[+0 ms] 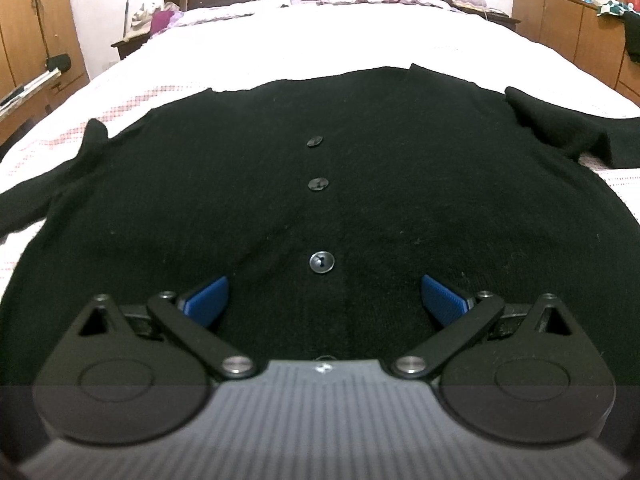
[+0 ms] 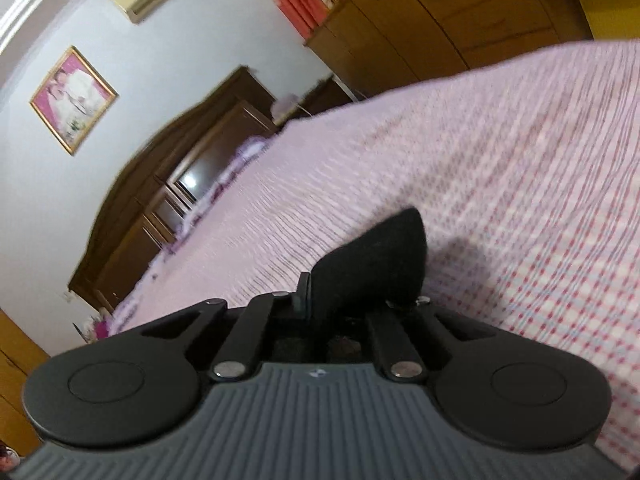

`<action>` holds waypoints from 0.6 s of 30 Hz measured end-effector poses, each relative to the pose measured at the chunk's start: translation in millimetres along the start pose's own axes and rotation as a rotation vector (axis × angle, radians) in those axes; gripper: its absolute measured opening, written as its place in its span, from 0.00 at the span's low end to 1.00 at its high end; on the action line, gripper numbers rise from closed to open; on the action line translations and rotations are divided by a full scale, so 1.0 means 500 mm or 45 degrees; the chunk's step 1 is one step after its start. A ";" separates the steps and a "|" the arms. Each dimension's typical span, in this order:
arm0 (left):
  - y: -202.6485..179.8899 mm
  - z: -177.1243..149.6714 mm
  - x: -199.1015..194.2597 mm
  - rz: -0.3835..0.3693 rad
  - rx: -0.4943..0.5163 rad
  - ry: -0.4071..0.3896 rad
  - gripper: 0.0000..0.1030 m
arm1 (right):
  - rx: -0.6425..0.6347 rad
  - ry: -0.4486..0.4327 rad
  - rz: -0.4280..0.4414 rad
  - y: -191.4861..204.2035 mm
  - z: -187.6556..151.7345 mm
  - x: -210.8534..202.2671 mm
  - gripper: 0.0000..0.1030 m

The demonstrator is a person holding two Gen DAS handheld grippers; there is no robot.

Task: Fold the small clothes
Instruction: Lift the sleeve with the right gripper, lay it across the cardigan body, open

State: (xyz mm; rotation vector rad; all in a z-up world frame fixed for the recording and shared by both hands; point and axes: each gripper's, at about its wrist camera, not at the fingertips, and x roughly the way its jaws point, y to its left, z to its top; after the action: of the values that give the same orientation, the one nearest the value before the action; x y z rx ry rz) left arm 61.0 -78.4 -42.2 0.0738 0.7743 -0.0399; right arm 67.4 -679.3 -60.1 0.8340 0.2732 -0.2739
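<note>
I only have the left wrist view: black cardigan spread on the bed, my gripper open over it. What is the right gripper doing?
Observer: The right gripper is shut on a black fabric piece.
Operator: Is that piece lifted or flat?
Observer: It sticks up above the checked bedspread and casts a shadow there.
Operator: Which part of the cardigan is it?
Observer: Cannot tell; that view shows only the pinched tip.

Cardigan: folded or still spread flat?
Spread. The cardigan lies flat, buttoned, on the bed; right gripper pinches black fabric.
</note>
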 end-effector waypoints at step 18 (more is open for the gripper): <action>0.038 0.029 -0.048 -0.062 0.009 0.048 1.00 | -0.072 -0.126 0.297 0.241 0.065 -0.238 0.04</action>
State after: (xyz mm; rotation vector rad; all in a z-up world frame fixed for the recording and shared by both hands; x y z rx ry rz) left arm 55.1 -60.7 -14.0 0.0627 0.8138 -0.0877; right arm 2.0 -611.2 84.1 0.7861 0.0896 -0.0883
